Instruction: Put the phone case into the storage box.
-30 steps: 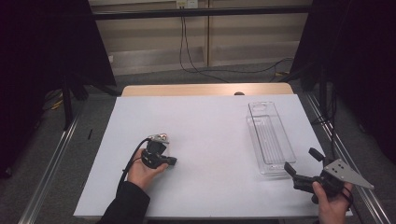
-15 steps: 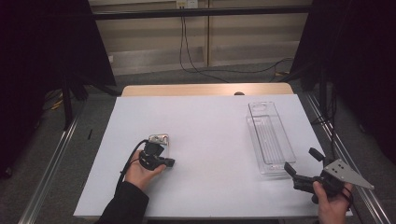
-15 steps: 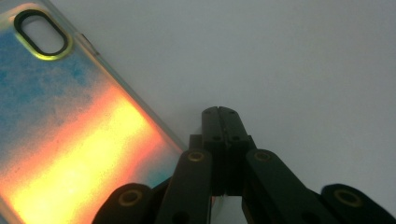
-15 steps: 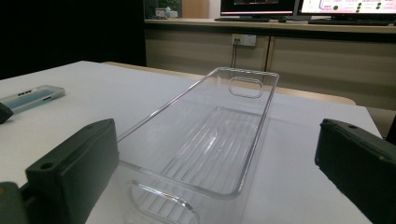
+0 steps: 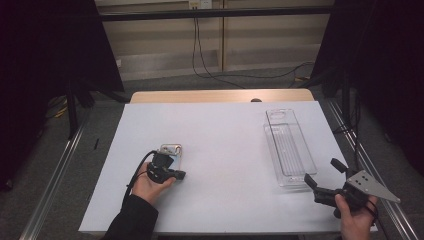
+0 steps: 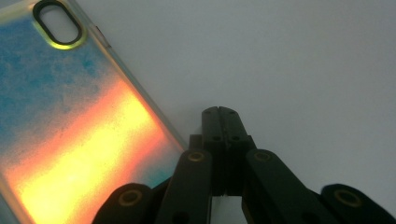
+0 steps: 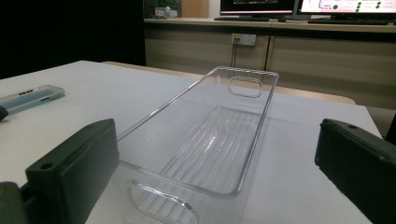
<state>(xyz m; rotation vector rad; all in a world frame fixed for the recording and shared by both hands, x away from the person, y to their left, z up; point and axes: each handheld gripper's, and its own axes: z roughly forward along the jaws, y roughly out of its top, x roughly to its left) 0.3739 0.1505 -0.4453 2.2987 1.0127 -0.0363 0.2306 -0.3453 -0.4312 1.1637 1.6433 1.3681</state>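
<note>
A phone case (image 5: 170, 150) with a blue and orange sheen lies flat left of the table's middle. My left gripper (image 5: 182, 174) rests on the table just in front of it, pointing right. In the left gripper view its jaws (image 6: 219, 113) are shut with nothing between them, beside the phone case (image 6: 70, 116). A clear plastic bin (image 5: 290, 147) stands empty at the right. My right gripper (image 5: 321, 171) sits open at the bin's near end, apart from it. In the right gripper view the wide jaws (image 7: 215, 135) frame the bin (image 7: 219, 154), and the phone case (image 7: 29, 99) lies far left.
The white table top (image 5: 225, 135) ends in a wooden strip (image 5: 220, 96) at the far side. Metal rails (image 5: 55, 180) run along both sides. Cables (image 5: 220, 75) lie on the floor beyond. A bench with monitors (image 7: 261, 7) stands behind the table.
</note>
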